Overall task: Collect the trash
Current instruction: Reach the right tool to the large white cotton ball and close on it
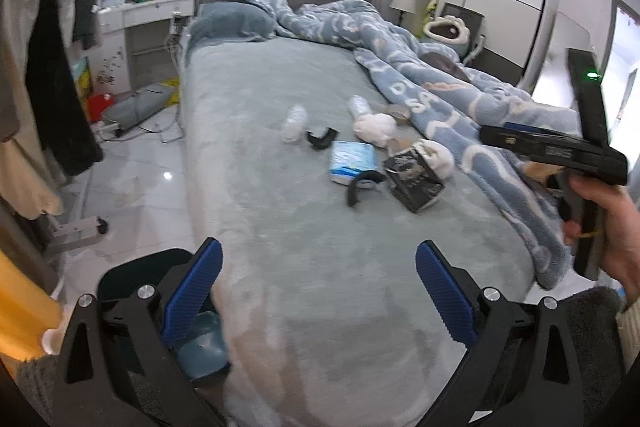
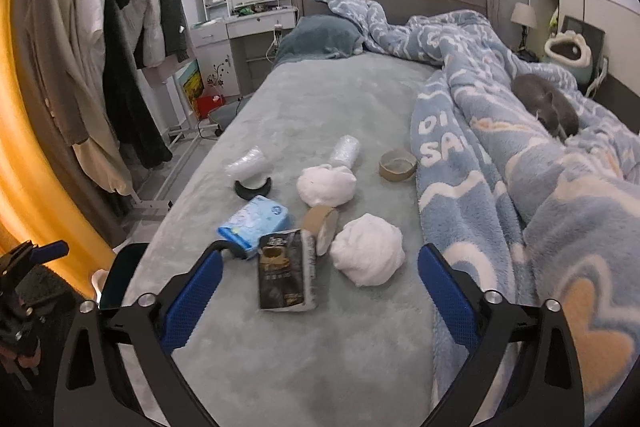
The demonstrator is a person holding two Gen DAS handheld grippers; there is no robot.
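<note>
Trash lies scattered on the grey bed (image 2: pixel 304 99). There is a black snack packet (image 2: pixel 286 273) (image 1: pixel 414 179), a blue tissue pack (image 2: pixel 254 221), two white crumpled wads (image 2: pixel 366 255) (image 2: pixel 326 185), two tape rolls (image 2: pixel 322 227) (image 2: pixel 397 165) and two crushed clear bottles (image 2: pixel 246 163) (image 2: pixel 345 150). My right gripper (image 2: pixel 319 287) is open just short of the packet, which lies between the lines of its fingers without touching them. My left gripper (image 1: pixel 319 287) is open over the bare foot of the bed, holding nothing.
A dark bin (image 1: pixel 132 279) (image 2: pixel 120 275) stands on the floor by the bed's near left corner. A grey cat (image 2: pixel 546 103) sleeps on the blue duvet (image 2: pixel 500 187) heaped along the right. A clothes rack (image 2: pixel 100 47) lines the left aisle. A hand (image 1: pixel 608 211) holds the right tool.
</note>
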